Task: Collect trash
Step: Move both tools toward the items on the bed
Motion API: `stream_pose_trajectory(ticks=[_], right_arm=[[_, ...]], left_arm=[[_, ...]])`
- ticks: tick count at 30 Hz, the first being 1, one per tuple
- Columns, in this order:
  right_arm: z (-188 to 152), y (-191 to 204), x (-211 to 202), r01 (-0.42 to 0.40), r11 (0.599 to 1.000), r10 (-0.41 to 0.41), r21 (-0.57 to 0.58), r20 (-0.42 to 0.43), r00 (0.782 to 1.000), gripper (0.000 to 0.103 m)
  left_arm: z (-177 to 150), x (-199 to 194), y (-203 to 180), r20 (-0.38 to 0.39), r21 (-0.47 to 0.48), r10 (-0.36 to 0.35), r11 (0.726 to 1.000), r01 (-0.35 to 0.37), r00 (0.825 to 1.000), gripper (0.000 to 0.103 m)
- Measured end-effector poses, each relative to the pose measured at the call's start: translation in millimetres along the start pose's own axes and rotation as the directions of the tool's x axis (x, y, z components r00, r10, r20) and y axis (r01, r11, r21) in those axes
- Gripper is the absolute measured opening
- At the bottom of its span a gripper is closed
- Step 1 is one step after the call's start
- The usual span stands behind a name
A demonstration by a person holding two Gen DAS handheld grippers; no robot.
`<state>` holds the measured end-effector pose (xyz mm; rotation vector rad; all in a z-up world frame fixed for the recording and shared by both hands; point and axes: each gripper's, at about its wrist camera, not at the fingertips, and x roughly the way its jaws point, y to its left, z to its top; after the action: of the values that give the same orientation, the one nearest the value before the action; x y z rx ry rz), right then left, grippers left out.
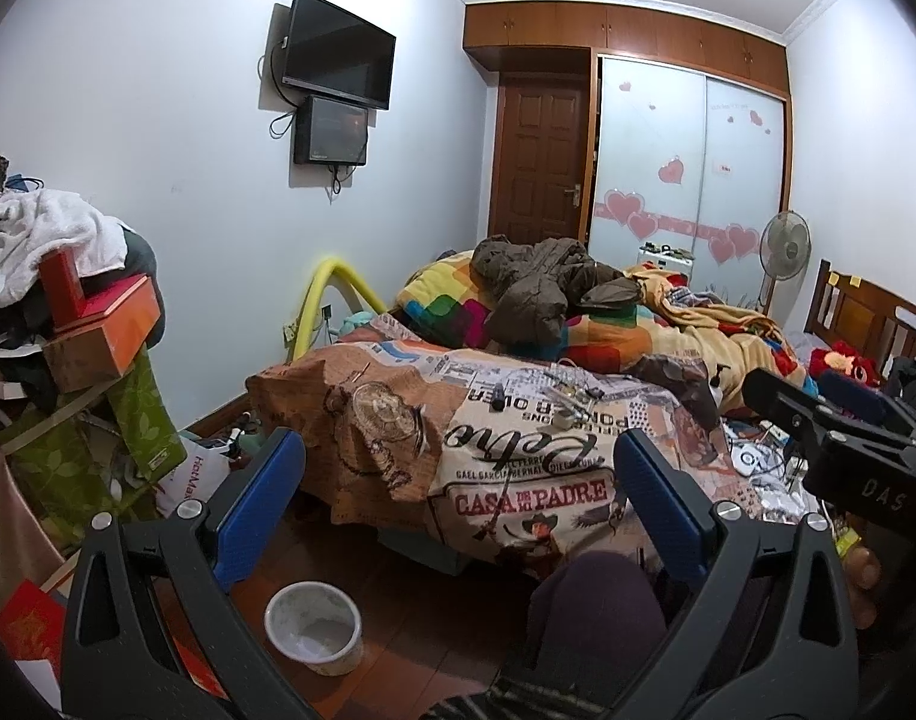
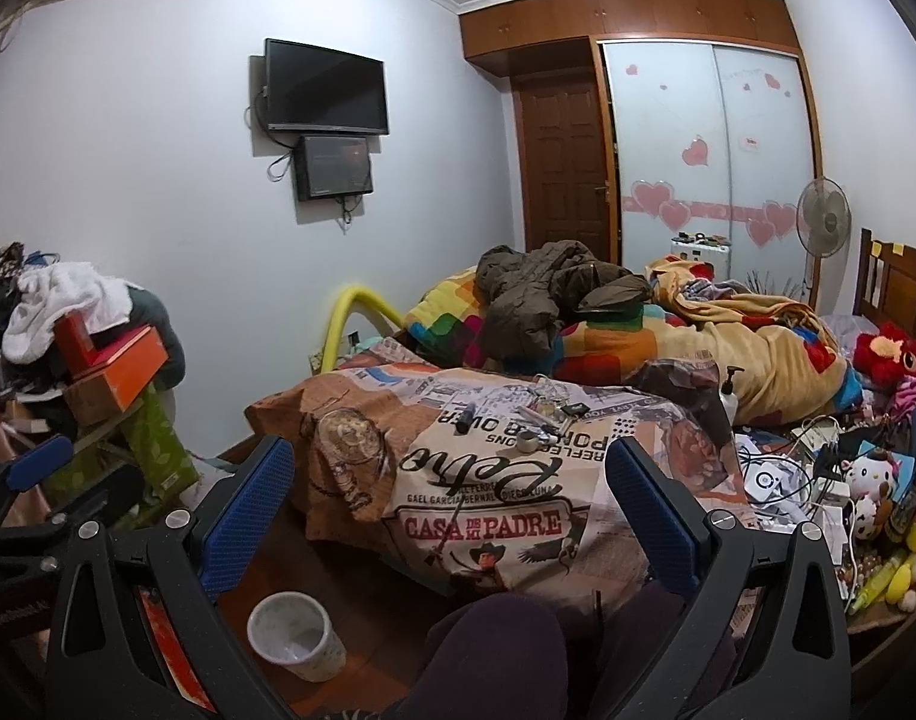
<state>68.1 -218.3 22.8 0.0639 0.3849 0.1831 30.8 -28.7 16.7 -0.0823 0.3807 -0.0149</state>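
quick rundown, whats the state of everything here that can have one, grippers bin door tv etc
left gripper: open, holding nothing
right gripper: open, holding nothing
white bin: upright on the floor, no trash visible inside
door: closed
wardrobe doors: slid shut
tv: screen dark
fan: upright, spinning or not unclear
bed: unmade, cluttered

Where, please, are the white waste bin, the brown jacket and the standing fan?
white waste bin (image 1: 314,624), left wrist view, inner wall
brown jacket (image 1: 532,288), left wrist view, crumpled middle
standing fan (image 2: 822,223), right wrist view, grille centre
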Motion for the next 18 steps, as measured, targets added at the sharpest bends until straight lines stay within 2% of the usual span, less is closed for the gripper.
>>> stream_pose_trajectory(ticks=[10,15,18], right_arm=[[22.9,-36.7,40.5,0.078,0.997,-0.078,0.003,0.009,0.997,0.103],[29.7,-61.1,65.0,0.123,0.992,-0.123,-0.008,0.005,0.992,0.103],[32.3,-76.0,85.0,0.111,0.994,-0.111,-0.003,-0.034,0.993,0.103]], left_arm=[[27.9,63.4,-18.7,-0.001,0.022,-0.006,1.0,0.006,1.0,0.103],[35.2,107.3,-30.9,-0.039,0.021,-0.032,0.999,0.033,0.999,0.102],[37.5,136.8,-38.5,-0.068,0.025,-0.042,0.999,0.044,0.997,0.101]])
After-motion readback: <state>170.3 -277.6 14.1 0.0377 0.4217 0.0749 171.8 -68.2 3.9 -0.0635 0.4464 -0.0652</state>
